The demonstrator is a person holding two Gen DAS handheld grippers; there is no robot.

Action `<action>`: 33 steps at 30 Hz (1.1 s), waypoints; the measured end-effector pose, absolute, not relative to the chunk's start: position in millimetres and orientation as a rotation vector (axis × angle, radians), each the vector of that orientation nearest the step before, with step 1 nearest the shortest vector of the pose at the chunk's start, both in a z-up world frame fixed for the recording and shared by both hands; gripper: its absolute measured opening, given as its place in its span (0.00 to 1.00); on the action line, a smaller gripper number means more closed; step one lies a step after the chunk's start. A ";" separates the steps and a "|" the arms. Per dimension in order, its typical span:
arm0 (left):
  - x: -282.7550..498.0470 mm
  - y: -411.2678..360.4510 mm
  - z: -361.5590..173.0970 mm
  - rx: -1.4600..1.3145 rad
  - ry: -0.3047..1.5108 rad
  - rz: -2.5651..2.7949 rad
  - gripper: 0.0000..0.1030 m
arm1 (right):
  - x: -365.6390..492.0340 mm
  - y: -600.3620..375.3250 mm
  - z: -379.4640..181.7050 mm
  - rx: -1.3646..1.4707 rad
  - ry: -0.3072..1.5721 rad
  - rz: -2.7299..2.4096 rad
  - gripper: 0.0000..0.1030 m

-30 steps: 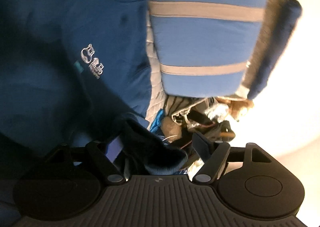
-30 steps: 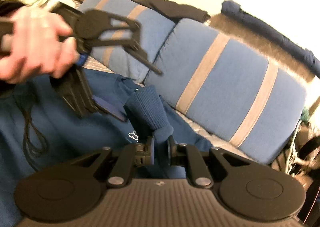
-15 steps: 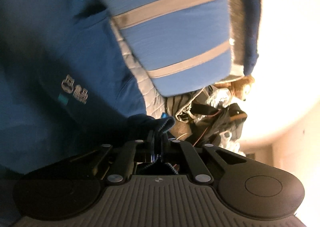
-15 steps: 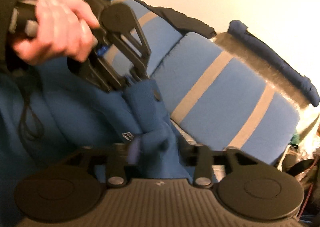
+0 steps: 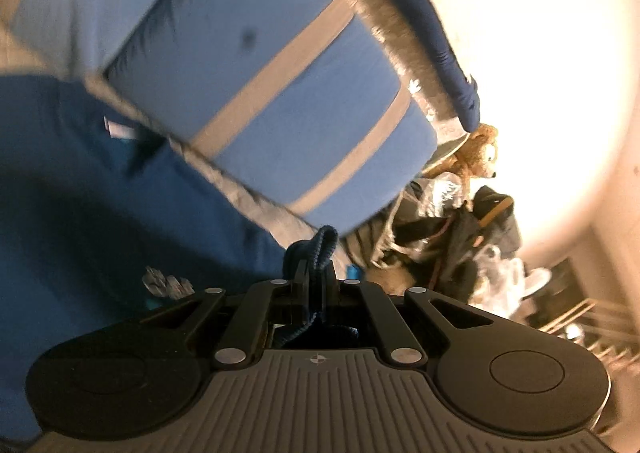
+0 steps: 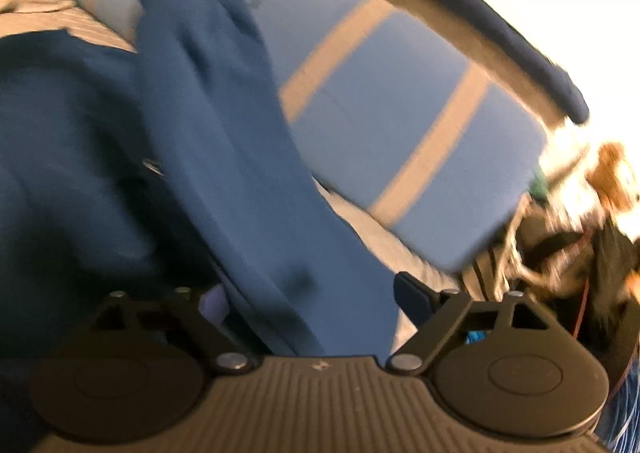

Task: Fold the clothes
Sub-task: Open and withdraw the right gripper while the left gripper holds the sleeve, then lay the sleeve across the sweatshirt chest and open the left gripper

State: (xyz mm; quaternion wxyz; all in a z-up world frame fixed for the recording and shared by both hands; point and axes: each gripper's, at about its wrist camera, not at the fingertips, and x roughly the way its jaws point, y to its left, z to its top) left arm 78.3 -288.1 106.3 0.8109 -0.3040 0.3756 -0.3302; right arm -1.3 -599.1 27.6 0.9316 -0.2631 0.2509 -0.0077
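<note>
The left gripper (image 5: 316,277) pinches the ribbed knit cuff (image 5: 320,243) of a soft blue sweatshirt (image 6: 224,141); the right gripper (image 6: 312,297) gapes wide around its draped sleeve, before striped cushions (image 6: 400,133).

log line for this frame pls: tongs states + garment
left tongs: shut on sleeve cuff | right tongs: open, sleeve draped between | blue sweatshirt: unfolded, beside striped cushion

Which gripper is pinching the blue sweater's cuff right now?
The left gripper: it is shut on the ribbed cuff of the blue sweater. The right gripper is wide open, with cloth only draped between.
</note>
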 end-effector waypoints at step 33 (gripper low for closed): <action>72.6 -166.0 170.0 -0.568 0.576 -0.532 0.04 | 44.0 -649.6 25.8 -0.112 0.699 -0.100 0.98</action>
